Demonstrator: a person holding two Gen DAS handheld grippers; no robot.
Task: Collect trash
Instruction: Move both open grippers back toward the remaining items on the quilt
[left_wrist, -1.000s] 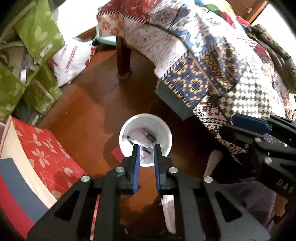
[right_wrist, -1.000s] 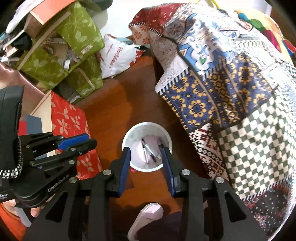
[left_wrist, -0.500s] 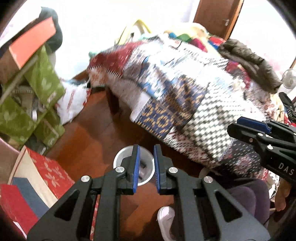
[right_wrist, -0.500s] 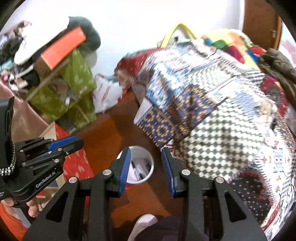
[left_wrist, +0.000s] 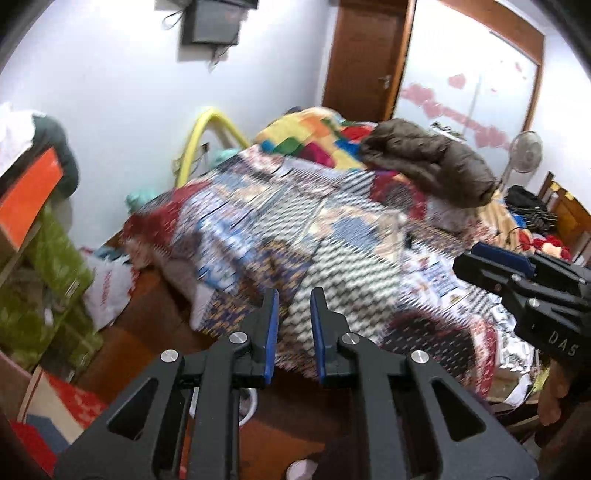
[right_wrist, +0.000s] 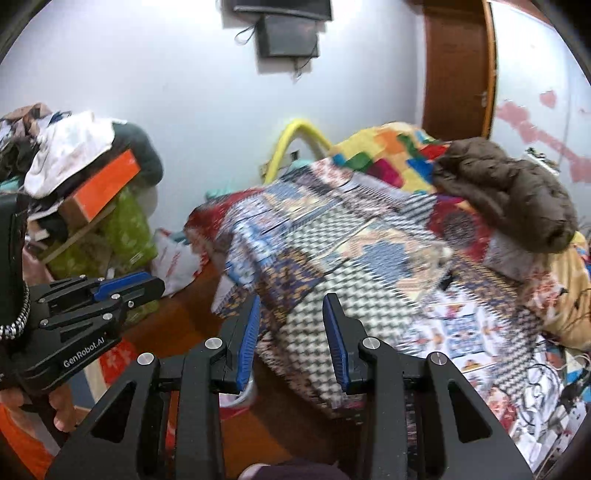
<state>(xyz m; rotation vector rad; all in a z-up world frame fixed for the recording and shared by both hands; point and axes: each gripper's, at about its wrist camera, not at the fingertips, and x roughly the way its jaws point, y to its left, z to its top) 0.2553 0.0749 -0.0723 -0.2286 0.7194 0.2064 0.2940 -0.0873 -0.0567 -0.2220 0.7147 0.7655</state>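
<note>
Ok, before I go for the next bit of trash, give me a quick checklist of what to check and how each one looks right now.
1. Left tool empty: ok, nothing between its blue pads; jaws are opening.
2. Right tool empty: ok, jaws apart with only the patchwork bedspread behind them.
3. White bin in sight: not ok, only a sliver of rim shows under the fingers.
4. Next trash piece picked out: cannot tell, the bed is motion-blurred.
5. Tools apart from each other: ok, each sits at the edge of the other's view.
6. Brown jacket off the path: ok, it lies at the far end of the bed.
</note>
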